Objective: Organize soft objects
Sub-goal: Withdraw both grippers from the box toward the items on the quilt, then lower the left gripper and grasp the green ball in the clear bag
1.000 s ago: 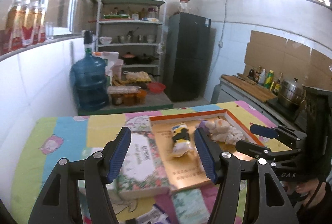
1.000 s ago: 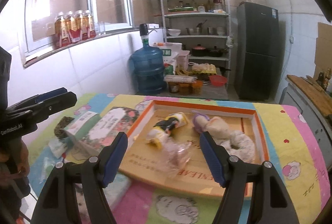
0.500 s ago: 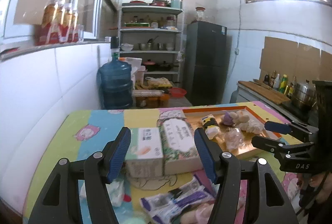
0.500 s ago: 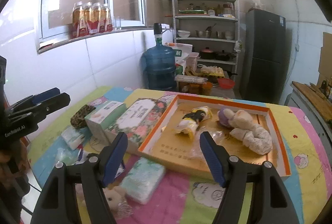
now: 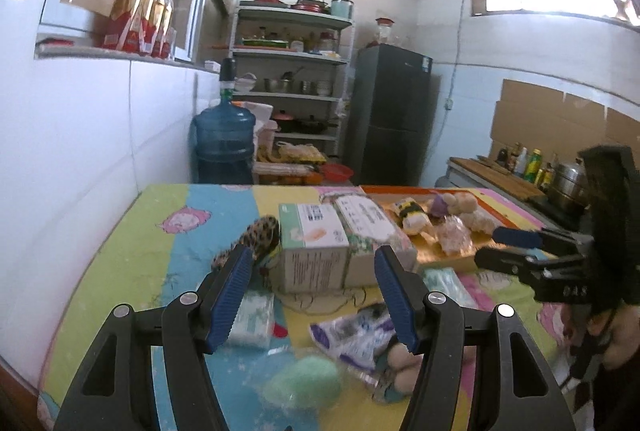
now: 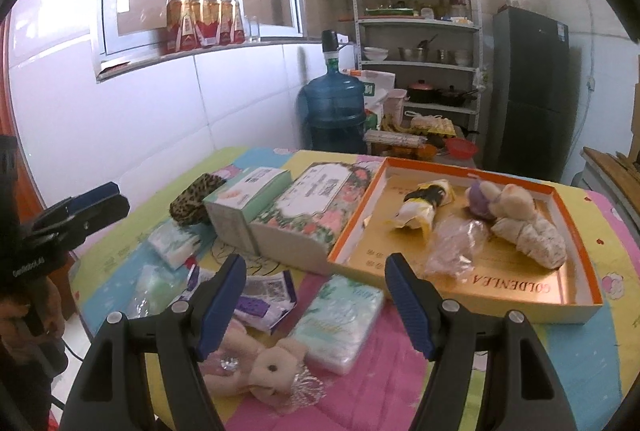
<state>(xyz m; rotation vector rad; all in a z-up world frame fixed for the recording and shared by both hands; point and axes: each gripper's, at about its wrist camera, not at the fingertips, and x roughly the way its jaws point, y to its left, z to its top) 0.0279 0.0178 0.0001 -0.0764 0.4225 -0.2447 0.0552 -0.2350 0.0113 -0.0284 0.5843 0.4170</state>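
An orange-rimmed cardboard tray point(image 6: 576, 301) holds a yellow-black plush point(image 6: 425, 206), a beige plush rabbit point(image 6: 524, 223) and a clear bag point(image 6: 456, 245). In front lie a tissue pack point(image 6: 340, 323), a purple-white packet point(image 6: 260, 301), a small beige bear in wrap point(image 6: 266, 367), a green soft item point(image 5: 308, 383) and a leopard-print pouch point(image 6: 194, 197). My right gripper point(image 6: 316, 305) is open and empty above the packs. My left gripper point(image 5: 314, 301) is open and empty above the front items. Each gripper shows in the other's view.
Two tissue boxes, one green point(image 6: 244, 207) and one floral point(image 6: 316, 215), stand left of the tray on the cartoon tablecloth point(image 6: 400, 399). The white tiled wall runs along the left. A water jug point(image 6: 334, 111), shelves and a fridge stand beyond the table.
Both grippers have pulled back and away from the tray toward the table's front. More loose soft items at the front have come into view. Both stay open.
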